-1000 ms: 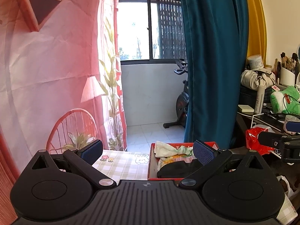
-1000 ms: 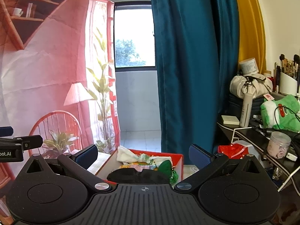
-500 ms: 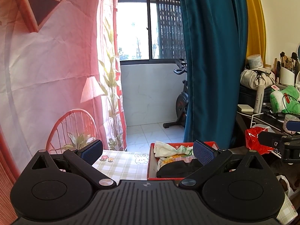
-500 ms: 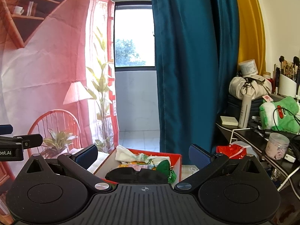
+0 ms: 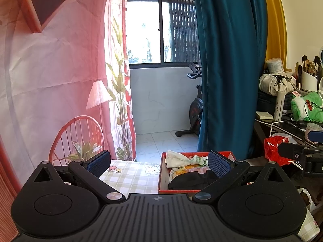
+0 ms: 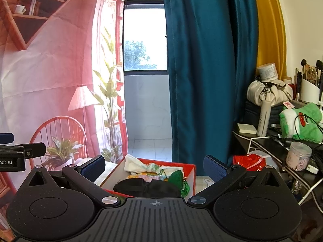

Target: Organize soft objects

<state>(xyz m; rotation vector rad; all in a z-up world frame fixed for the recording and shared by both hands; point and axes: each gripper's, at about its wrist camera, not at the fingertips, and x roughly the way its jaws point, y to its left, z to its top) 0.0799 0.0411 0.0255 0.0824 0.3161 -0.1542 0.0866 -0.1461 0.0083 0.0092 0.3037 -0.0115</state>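
Note:
A red box (image 5: 164, 173) (image 6: 190, 176) sits on a checked tablecloth (image 5: 131, 176) and holds several soft items. A white cloth (image 5: 176, 158) (image 6: 137, 164) lies at its far end, a black fabric piece (image 5: 189, 182) (image 6: 147, 187) at its near end, with yellow and green items (image 6: 178, 178) between them. My left gripper (image 5: 159, 162) is open, held above the table with the box behind its right finger. My right gripper (image 6: 154, 166) is open too, held above the box with nothing between its fingers. Each gripper shows at the edge of the other's view.
A teal curtain (image 5: 228, 70) hangs behind the box. To the right stands a cluttered dark desk (image 6: 268, 143) with a green plush (image 6: 300, 121), a beige bag (image 6: 268, 91), a bottle and a jar; a red plastic bag (image 5: 275, 147) sits beside it. A printed pink backdrop (image 5: 50, 70) fills the left.
Almost nothing has moved. Both grippers stay open and hover in place; the right wrist view has drifted very slightly.

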